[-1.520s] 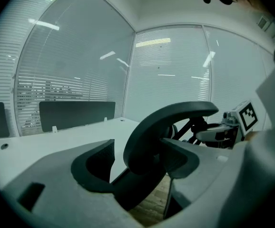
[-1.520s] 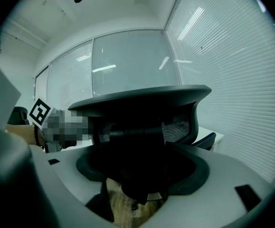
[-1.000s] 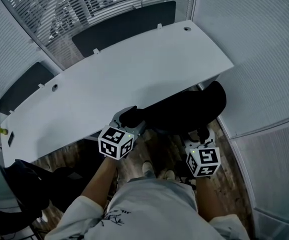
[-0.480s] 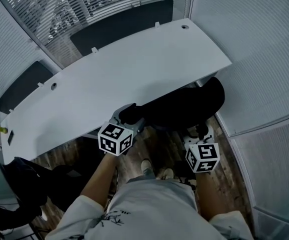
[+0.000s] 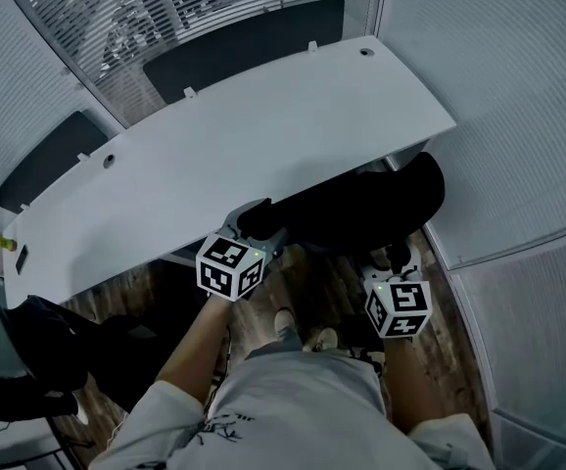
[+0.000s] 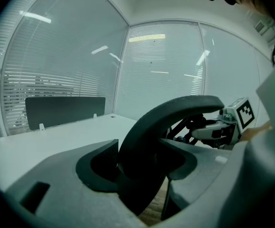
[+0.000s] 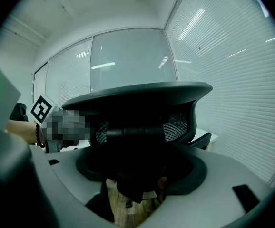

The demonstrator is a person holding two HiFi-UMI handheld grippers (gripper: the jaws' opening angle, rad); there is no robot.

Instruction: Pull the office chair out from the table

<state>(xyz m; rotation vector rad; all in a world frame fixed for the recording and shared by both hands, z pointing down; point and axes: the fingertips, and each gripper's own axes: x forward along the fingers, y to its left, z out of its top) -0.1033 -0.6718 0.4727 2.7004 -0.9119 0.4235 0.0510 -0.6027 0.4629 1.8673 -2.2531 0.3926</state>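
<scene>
A black office chair [image 5: 361,209] stands tucked against the right part of the white table [image 5: 214,155], its backrest towards me. My left gripper [image 5: 256,225] is at the left end of the backrest's top edge. In the left gripper view the curved black rim [image 6: 175,110] runs between the jaws of that gripper [image 6: 140,165], which is shut on it. My right gripper [image 5: 393,260] is low behind the backrest's right side. In the right gripper view a dark part of the chair [image 7: 142,101] fills the gap of the gripper [image 7: 137,175], which is shut on it.
A second black chair [image 5: 38,346] stands at the lower left. Dark screen panels [image 5: 244,42] line the table's far edge, with blinds behind. A blind-covered wall [image 5: 518,116] closes the right side. My feet [image 5: 285,326] stand on the wooden floor [image 5: 322,292] just behind the chair.
Both grippers keep their hold and the chair stays in the same place against the table. Only the head camera has drifted slightly.
</scene>
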